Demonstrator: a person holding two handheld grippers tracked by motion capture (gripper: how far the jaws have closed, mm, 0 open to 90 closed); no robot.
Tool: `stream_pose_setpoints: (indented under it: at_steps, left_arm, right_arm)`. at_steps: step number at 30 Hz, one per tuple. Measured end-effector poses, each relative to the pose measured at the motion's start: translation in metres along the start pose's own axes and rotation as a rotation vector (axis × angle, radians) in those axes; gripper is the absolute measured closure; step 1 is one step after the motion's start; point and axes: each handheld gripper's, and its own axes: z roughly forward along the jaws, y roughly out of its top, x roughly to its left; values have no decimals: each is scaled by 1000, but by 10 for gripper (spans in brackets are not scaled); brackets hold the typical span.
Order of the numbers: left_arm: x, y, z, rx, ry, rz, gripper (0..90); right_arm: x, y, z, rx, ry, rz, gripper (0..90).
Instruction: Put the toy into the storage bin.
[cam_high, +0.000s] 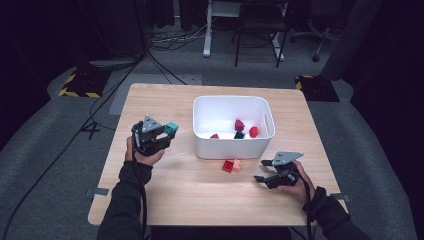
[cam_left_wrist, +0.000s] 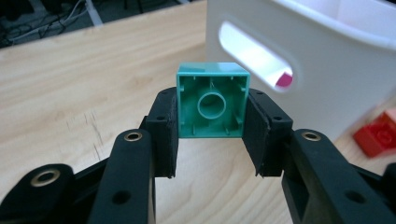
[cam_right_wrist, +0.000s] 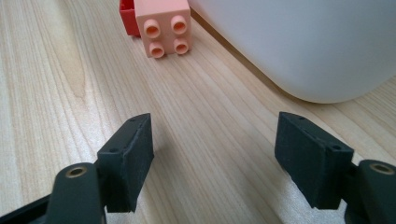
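The pale wooden desk (cam_high: 165, 200) carries everything, and on its far half stands the white plastic bin with slotted handles (cam_high: 233, 147). The work in hand looks like clearing toy bricks off the desk into that bin. Judging by how things lie, it is well along: about 4 small bricks, red, dark red and 1 dark one, already lie on the bin floor. What is left is 3 bricks: 1 in the air and 2 on the desk.

The left claw (cam_high: 169, 134) hangs above the desk just left of the bin, gripping the teal square plastic brick (cam_left_wrist: 212, 101). In the left gripper view its pads press on the brick's 2 sides, the hollow underside facing the camera, and the bin's near wall with its handle slot rises just behind. The brick has yet to clear the rim, so the wall stands between it and the drop.

The right claw (cam_high: 263, 170) rests low near the desk's right front, its jaws standing wide apart with nothing between them. Ahead of it, in the right gripper view, lies the peach 4-stud plastic brick (cam_right_wrist: 162, 25), touching the red plastic brick (cam_right_wrist: 128, 18) behind it, both just in front of the bin's rounded front wall. That pair sits so tight together and so near the wall that picking 1 alone may nudge the other.
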Motion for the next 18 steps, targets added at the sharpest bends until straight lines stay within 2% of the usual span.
stream_pose_setpoints:
  at_steps: [3,5,6,8,10,14,15,17,18]
  left_arm:
    - [0,14,0,-19,-4,-4,591]
    - [-2,23,1,-33,15,15,591]
    - [-4,27,2,-34,5,9,591]
    - [-6,36,3,-42,8,35,591]
    - [-9,43,5,-58,-6,32,591]
    - [-15,59,6,-65,-12,55,591]
    - [-18,62,7,-81,-9,52,590]
    - [-21,71,7,-88,-19,64,591]
    - [-23,75,8,-81,-23,87,590]
  right_arm:
    - [0,0,0,0,0,0,284]
    - [0,0,0,0,0,0,284]
    - [0,0,0,0,0,0,284]
    - [0,0,0,0,0,1,284]
    - [0,0,0,0,1,1,284]
    - [0,0,0,0,0,0,284]
    - [0,0,0,0,0,-1,284]
    - [0,0,0,0,0,0,284]
    - [0,0,0,0,0,0,284]
